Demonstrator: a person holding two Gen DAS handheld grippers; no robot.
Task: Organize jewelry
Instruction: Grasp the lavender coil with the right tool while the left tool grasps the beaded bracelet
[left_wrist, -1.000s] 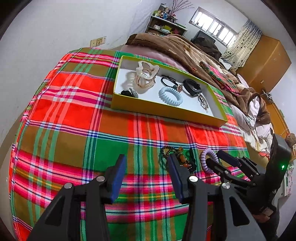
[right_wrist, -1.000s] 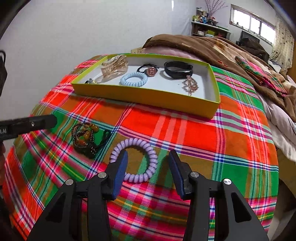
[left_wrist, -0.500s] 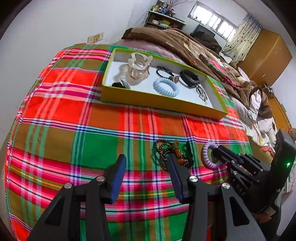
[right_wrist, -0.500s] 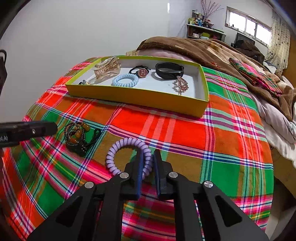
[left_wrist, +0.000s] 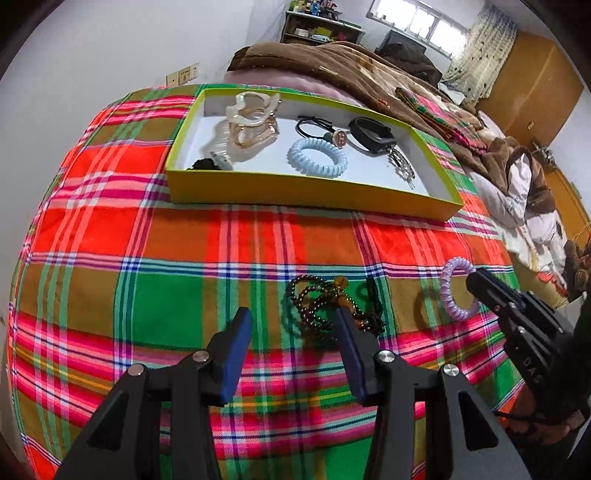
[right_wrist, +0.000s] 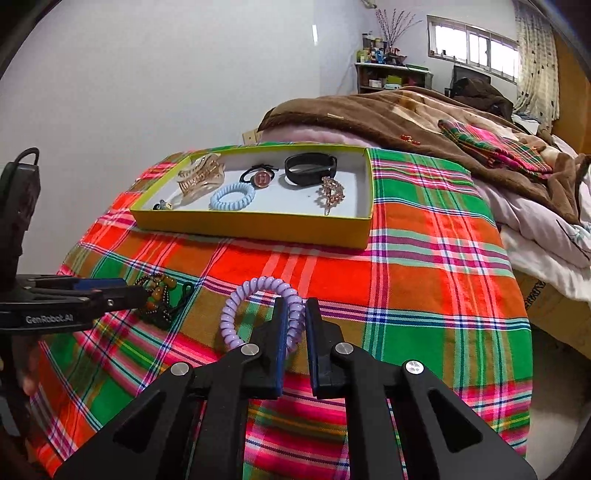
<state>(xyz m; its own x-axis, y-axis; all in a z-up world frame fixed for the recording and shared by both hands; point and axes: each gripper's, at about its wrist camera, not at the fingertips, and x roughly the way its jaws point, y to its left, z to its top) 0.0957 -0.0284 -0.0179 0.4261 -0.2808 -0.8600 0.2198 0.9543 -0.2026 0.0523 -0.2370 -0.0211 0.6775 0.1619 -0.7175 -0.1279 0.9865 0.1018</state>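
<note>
My right gripper (right_wrist: 293, 308) is shut on the near side of a purple spiral hair tie (right_wrist: 236, 299), whose loop stands tilted up off the plaid cloth. The left wrist view shows the same tie (left_wrist: 448, 291) pinched in the right gripper (left_wrist: 474, 277). My left gripper (left_wrist: 291, 319) stands open just above the cloth. A dark beaded bracelet (left_wrist: 314, 302) with amber beads lies in front of its right finger (left_wrist: 347, 332). In the right wrist view the left gripper (right_wrist: 125, 291) reaches in from the left, right beside the beads (right_wrist: 159, 295).
A yellow-green tray (left_wrist: 314, 192) sits further back on the plaid-covered bed. It holds a clear hair claw (left_wrist: 251, 122), a blue spiral tie (left_wrist: 317, 157), a black charm tie, a black band (right_wrist: 310, 168) and a sparkly clip (right_wrist: 330, 192). Brown blankets (right_wrist: 388, 114) are piled behind it.
The right gripper closed on the purple hair tie and raised its loop off the cloth. The left gripper drew closer to the beaded bracelet, still open.
</note>
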